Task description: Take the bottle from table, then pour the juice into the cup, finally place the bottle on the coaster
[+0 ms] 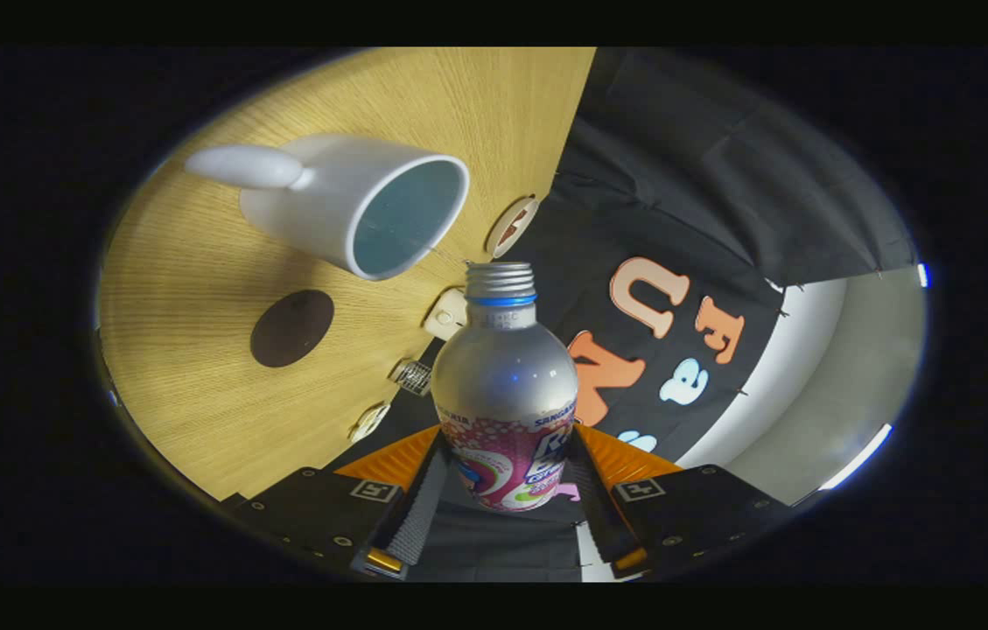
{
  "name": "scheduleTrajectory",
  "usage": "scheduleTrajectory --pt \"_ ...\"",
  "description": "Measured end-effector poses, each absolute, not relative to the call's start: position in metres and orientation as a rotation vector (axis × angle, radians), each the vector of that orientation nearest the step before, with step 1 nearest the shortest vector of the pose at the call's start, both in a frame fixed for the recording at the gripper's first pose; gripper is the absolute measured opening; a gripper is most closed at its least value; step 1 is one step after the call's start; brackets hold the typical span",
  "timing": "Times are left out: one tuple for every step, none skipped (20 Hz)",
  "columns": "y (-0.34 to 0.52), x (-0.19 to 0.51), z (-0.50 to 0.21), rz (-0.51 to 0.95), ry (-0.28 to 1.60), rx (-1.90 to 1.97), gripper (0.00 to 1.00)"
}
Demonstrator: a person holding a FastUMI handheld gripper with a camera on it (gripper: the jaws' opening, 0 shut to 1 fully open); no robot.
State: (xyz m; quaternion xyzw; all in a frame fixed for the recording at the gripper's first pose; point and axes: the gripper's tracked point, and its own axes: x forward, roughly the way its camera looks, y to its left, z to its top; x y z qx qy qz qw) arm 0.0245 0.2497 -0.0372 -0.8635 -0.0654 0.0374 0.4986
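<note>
My gripper (507, 477) is shut on a silver bottle (504, 385) with a pink patterned label, both fingers pressing its lower sides. The bottle's open threaded neck points away from me, with a blue ring under the threads. The whole view is rolled, so the wooden table (196, 411) appears tilted. A white cup (353, 206) with a pale blue inside and a handle stands on the table just beyond the bottle's mouth and to one side of it. A dark round coaster (292, 327) lies on the table near the cup, beside the bottle.
Several small tags (445, 313) line the table's edge next to the bottle neck. The black cloth wall (677, 175) hangs past that edge, with a pale floor strip (817, 376) beyond.
</note>
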Motion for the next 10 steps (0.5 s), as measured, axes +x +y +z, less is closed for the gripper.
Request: scheduleTrajectory --pt "0.246 0.027 -0.04 0.097 -0.134 -2.052 0.74" --pt "0.243 0.029 -0.042 0.103 -0.118 -2.017 0.74" --pt "0.241 0.032 -0.044 0.11 -0.101 -1.988 0.74" --pt "0.238 0.032 -0.048 0.122 -0.078 -1.95 0.74" --pt "0.235 0.032 -0.054 0.142 -0.044 -1.899 0.74" --pt "0.231 0.029 -0.06 0.162 -0.014 -1.846 0.74" --pt "0.23 0.024 -0.065 0.179 0.008 -1.802 0.74" --pt "0.229 0.021 -0.066 0.18 0.012 -1.776 0.74" --pt "0.23 0.017 -0.069 0.188 0.025 -1.758 0.74" --pt "0.226 0.017 -0.074 0.2 0.049 -1.731 0.74"
